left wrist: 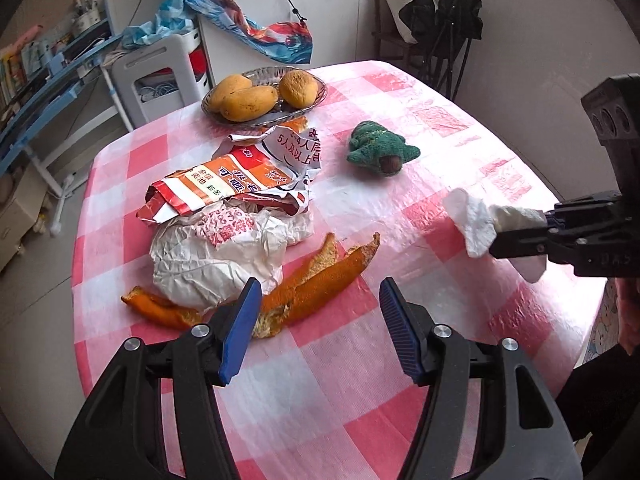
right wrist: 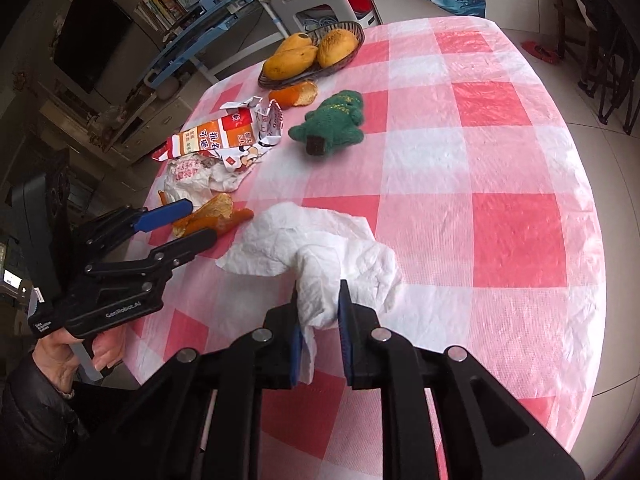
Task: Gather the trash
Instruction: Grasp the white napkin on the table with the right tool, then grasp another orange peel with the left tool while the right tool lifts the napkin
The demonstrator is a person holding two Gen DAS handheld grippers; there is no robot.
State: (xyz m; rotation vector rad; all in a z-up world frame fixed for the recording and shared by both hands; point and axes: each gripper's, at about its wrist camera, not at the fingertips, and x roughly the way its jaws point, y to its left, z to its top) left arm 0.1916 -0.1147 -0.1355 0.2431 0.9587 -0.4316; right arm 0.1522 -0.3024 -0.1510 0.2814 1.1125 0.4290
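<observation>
The right gripper (right wrist: 318,312) has its jaws pinched narrow on a crumpled white paper tissue (right wrist: 320,248), whose loose end drapes toward the round table covered in a pink-and-white checked plastic cloth (right wrist: 500,168); whether it touches the cloth is hard to tell. The left gripper (left wrist: 316,312) hangs with jaws wide and holding nothing, just above the long orange fruit peel (left wrist: 316,280). Touching that peel, farther in, lies a crumpled white paper wrapper (left wrist: 216,256), with a torn orange-and-white printed packet (left wrist: 236,176) on top of it. Beyond the packet stands a woven metal basket (left wrist: 312,102) of three yellow mangoes (left wrist: 248,102). Right of the packet, apart from it, lies a green knitted toy (left wrist: 378,148).
</observation>
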